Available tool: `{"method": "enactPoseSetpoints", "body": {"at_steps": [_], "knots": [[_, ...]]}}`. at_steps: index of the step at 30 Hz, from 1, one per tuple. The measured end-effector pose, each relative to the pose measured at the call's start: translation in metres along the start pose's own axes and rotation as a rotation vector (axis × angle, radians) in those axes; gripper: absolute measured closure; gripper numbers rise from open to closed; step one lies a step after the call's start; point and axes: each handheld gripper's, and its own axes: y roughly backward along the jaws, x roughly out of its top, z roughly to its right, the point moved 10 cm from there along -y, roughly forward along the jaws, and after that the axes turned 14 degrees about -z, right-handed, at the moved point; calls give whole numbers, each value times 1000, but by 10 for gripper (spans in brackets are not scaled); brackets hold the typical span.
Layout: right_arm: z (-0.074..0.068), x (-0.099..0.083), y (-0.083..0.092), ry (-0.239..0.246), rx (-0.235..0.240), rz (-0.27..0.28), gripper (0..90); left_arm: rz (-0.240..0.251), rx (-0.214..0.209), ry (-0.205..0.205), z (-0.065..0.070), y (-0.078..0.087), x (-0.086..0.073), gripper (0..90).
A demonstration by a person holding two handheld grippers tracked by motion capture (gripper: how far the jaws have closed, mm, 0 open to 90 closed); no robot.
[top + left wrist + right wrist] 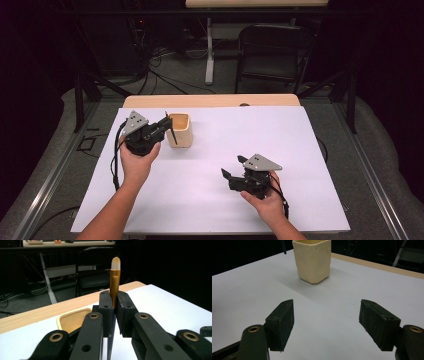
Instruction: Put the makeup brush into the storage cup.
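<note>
Left gripper (165,127): held in the person's left hand (135,160) at the left of the white table cover (280,135), jaws clenched on a slim brush (115,281). In the left gripper view the brush stands upright between the two pads, gold ferrule and pale bristle tip above them, dark handle running down below them; in the high view it reads as a thin dark stick (170,131) at the jaw tips, just beside the near-left wall of the cup. Cream cup (179,130): square-sided with rounded corners, upright on the cover, open mouth up; the left gripper view looks down into its opening (72,320) just left of the jaws, while the right gripper view shows its outer wall (313,261) from low down, well apart from that gripper's jaws. Right gripper (232,167): held in the person's right hand (267,200) at the lower right of the cover, jaws spread wide with nothing between them, bare cover showing between the pads (282,322). Folding chair (272,55): dark, standing beyond the far table edge.
</note>
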Motion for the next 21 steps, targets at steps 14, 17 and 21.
{"method": "enactPoseSetpoints", "body": {"at_steps": [14, 17, 21], "knots": [[1, 0, 1, 1, -4, 1, 280, 22, 37, 3, -15, 0, 19, 826], [1, 0, 1, 1, -5, 1, 280, 22, 37, 3, -15, 0, 19, 826], [1, 0, 1, 1, -5, 1, 280, 28, 44, 6, -18, 0, 21, 826]]}}
